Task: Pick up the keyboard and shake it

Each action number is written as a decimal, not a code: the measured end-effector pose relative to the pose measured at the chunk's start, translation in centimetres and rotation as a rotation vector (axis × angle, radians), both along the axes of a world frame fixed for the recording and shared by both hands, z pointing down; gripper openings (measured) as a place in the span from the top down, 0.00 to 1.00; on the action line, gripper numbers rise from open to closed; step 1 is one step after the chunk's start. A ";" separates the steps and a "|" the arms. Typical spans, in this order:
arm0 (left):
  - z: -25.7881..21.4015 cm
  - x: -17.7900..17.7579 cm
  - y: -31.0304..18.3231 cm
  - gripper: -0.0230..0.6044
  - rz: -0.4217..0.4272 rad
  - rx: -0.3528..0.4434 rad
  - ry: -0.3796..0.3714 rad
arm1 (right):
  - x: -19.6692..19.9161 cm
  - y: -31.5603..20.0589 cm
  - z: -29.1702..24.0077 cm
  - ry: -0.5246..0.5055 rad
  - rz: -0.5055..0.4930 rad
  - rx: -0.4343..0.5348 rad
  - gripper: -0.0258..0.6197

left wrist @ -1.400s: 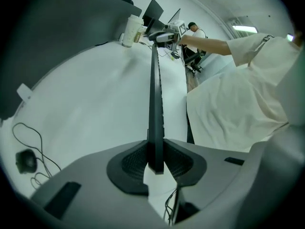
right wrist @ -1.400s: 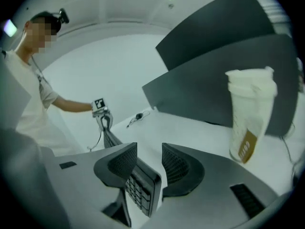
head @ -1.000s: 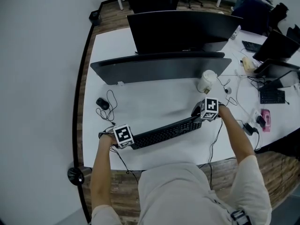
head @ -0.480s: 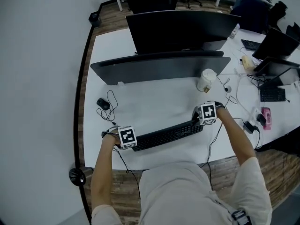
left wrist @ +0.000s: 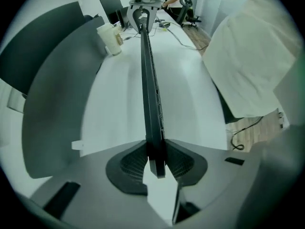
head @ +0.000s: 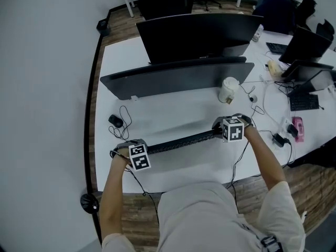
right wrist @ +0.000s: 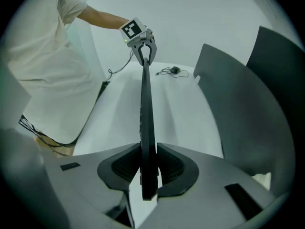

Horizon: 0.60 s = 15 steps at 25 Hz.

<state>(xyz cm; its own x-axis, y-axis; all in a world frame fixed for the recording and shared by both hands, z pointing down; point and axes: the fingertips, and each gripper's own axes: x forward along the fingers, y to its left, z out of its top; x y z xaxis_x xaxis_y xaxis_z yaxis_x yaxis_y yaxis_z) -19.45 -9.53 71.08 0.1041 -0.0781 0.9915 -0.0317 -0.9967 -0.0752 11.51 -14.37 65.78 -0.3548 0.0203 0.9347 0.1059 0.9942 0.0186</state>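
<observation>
The keyboard [head: 178,140] hangs between the two hands, its long axis running straight across the person's front. It has been tipped up onto its long edge, so from above it shows only as a thin dark strip, with its shadow on the white tabletop [head: 173,112] below; I take it to be clear of the surface. The left gripper [head: 135,152] points down and pinches the left end, its pads pressed on both faces of the board. The right gripper [head: 231,128] has the right end between its jaws, which have just been closing and now bear on it from both sides. Each hand is at its own end and neither is nearer the middle, so any shake has to be driven by both together or the board will twist in the pads. The best room looks to be up and down. On the far side a low dark screen [head: 178,77] spans the whole length. A paper cup [head: 228,90] stands near the right gripper on the far side, and a mouse [head: 115,121] with its coiled lead lies near the left one. On the near side the tabletop's edge and the person's body are close.
</observation>
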 end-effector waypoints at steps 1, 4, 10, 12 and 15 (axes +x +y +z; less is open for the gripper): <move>-0.2 -0.3 -1.2 0.78 -0.005 0.072 -0.015 | -0.2 -0.9 -0.4 0.009 0.004 0.068 0.76; -2.4 -1.3 -4.9 0.79 -0.034 0.318 -0.059 | -0.9 -3.5 -2.2 0.030 0.019 0.277 0.76; -12.6 -1.3 -9.9 0.79 -0.166 0.808 -0.060 | -1.2 -7.9 -10.5 0.059 0.063 0.753 0.76; -16.3 -1.4 -10.6 0.79 -0.187 0.929 -0.065 | -1.2 -8.8 -14.0 0.068 0.073 0.909 0.76; -21.8 -1.4 -10.9 0.79 -0.213 1.108 -0.054 | -1.2 -9.0 -19.3 0.068 0.100 1.113 0.77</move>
